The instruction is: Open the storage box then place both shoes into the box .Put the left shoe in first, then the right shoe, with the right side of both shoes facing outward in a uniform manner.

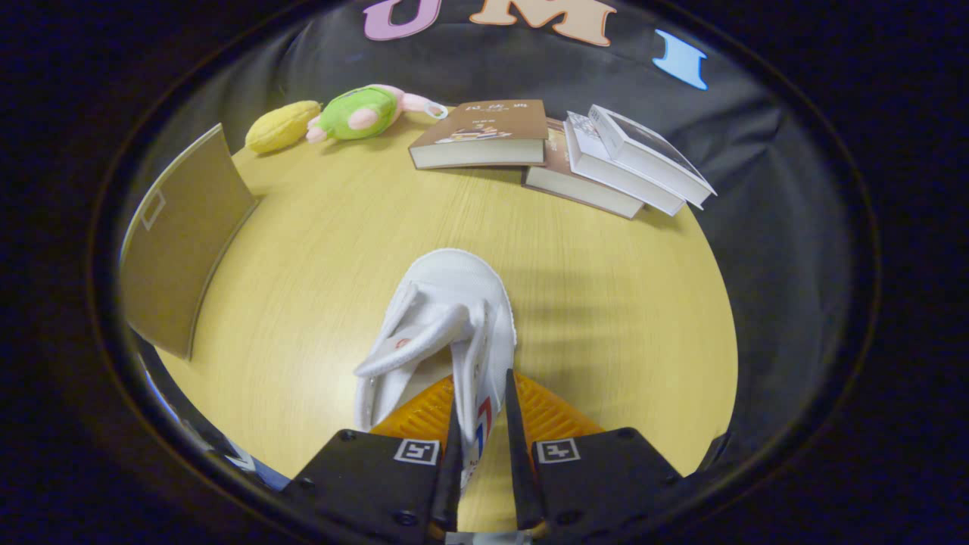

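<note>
Now tool [482,424] gripping shoe [447,318], toe pointing away.

Brightness: even and fairly bright over the wooden table [606,303]; the cloth wall behind stayed dim.
Light source: overhead, judging by the soft sheen on the tabletop left of the white shoe [447,333].
Shadows: faint, blurred bands lay on the wood right of the shoe; thin dark ones sat under the books [560,151].
Distortion: strong fisheye; the table edge and the cardboard box [182,242] bowed outward.
Focus: centre sharp; the gripper [482,424], clamped on the shoe's side, looked slightly soft.
</note>
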Demonstrator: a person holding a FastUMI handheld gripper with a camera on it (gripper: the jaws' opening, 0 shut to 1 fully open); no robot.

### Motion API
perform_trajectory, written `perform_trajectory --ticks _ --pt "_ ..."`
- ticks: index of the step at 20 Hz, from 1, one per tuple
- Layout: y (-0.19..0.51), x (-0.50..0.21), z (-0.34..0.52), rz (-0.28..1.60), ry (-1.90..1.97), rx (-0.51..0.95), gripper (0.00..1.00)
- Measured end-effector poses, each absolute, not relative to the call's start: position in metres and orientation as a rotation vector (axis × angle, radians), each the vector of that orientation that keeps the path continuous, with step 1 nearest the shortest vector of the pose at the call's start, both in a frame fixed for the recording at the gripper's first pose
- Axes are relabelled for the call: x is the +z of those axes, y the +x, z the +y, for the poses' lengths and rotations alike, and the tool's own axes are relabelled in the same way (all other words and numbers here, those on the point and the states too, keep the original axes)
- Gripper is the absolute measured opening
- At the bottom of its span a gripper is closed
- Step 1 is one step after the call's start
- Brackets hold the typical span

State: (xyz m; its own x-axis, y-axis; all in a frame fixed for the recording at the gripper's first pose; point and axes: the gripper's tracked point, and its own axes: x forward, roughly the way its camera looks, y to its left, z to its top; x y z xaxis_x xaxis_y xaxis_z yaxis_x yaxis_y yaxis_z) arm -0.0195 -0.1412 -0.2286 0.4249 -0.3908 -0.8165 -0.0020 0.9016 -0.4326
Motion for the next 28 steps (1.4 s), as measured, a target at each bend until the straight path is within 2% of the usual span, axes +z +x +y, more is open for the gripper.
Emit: perform_trajectory --ticks 3,6,7,9,16,22,25,28 --pt "-0.019 -0.228 -0.140 1.091 -0.436 -0.244 0.32" --pt "-0.019 -0.229 -0.141 1.089 -0.460 -0.245 0.27" --pt "-0.019 -0.227 -0.151 1.079 -0.483 -0.283 0.27" --pt "-0.022 -0.230 -0.155 1.088 -0.463 -0.306 0.09" --pt "-0.023 -0.230 -0.156 1.059 -0.320 -0.337 0.06" --pt "-0.028 -0.233 -0.156 1.064 -0.025 -0.381 0.06" --pt "-0.034 -0.239 -0.133 1.096 0.204 -0.335 0.06" --pt "-0.036 -0.234 -0.107 1.098 0.251 -0.275 0.06"
